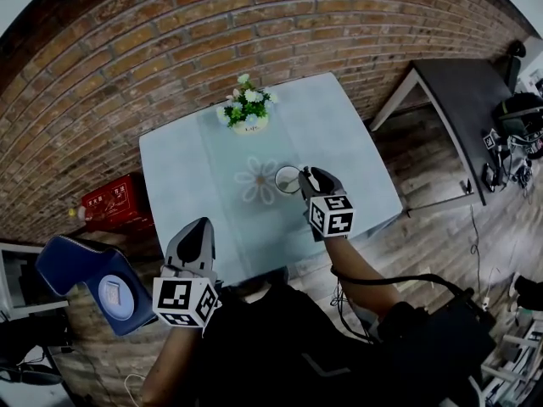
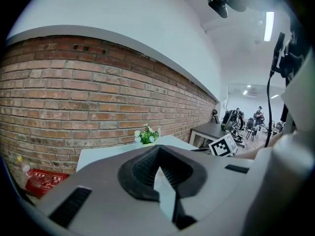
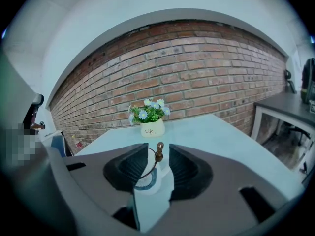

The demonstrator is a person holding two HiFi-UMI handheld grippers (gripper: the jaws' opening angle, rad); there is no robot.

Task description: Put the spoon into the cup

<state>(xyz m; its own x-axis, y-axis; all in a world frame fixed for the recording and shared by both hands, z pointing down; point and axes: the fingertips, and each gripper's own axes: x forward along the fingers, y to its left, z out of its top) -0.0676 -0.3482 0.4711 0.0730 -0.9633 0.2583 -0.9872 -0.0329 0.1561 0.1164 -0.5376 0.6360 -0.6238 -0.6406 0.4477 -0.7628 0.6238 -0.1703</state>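
The brick wall (image 1: pixel 254 24) fills the background behind a pale blue table (image 1: pixel 339 142). A dark side table (image 1: pixel 467 100) stands well apart at the right, and a blue chair (image 1: pixel 85 270) and a red box (image 1: pixel 114 202) sit off the table's left side.

Left gripper (image 1: pixel 197 227): positioned at the table's near edge, well apart from the cup. In the left gripper view its jaws meet at the tips – closed, with nothing between them (image 2: pixel 157 156).

Right gripper (image 1: pixel 312 176): positioned over the table, just beside the cup (image 1: pixel 287 179). In the right gripper view its jaws stand a narrow gap apart (image 3: pixel 158 156), with space on either side of the spoon handle – no contact visible.

A flower pot (image 1: pixel 247 111) stands near the table's far edge.

The cup rests on the table near its middle, below the right gripper's jaws. The spoon (image 3: pixel 159 151) stands in the cup, its thin curved handle rising so that the brown knob end lies between the jaws.
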